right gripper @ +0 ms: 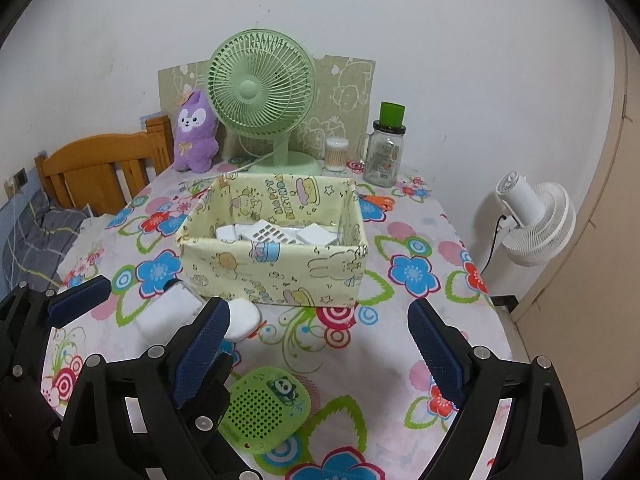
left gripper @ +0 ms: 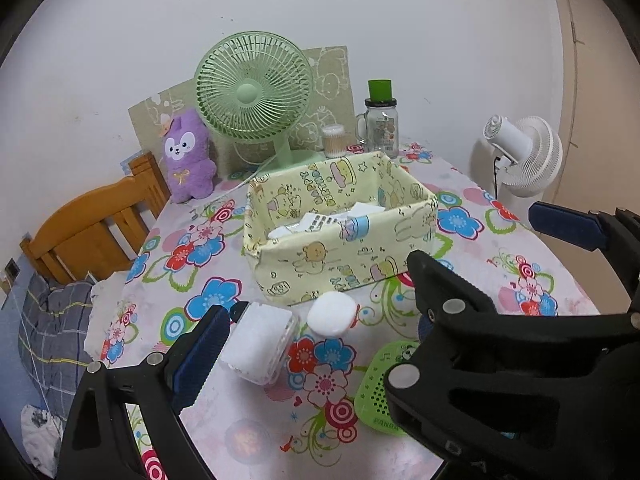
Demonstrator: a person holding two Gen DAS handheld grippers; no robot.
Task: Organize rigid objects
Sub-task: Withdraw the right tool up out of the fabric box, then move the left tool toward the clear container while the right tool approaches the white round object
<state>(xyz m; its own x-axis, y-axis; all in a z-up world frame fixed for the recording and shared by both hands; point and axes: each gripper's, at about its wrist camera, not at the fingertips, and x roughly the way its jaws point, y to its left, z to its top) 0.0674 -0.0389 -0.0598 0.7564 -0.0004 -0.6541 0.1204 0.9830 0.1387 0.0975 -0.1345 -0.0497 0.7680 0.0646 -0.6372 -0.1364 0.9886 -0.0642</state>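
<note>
Tub (left gripper: 260,344), clear plastic with white filling, near left on flowered table (left gripper: 500,264), just this side of yellow fabric basket (left gripper: 340,256); round white case (left gripper: 332,314) just beside it on the right, green perforated panda piece (right gripper: 264,412) nearer still; left gripper (left gripper: 320,320) spread wide around tub and case, gripping nothing, left pad close against tub, far finger mostly hidden; right gripper (right gripper: 318,312) wide open and empty over the green piece; tub likely light, stiff, smooth-walled and a bit slippery; best pinched squarely across its flat sides, low on the body, without crushing force
</note>
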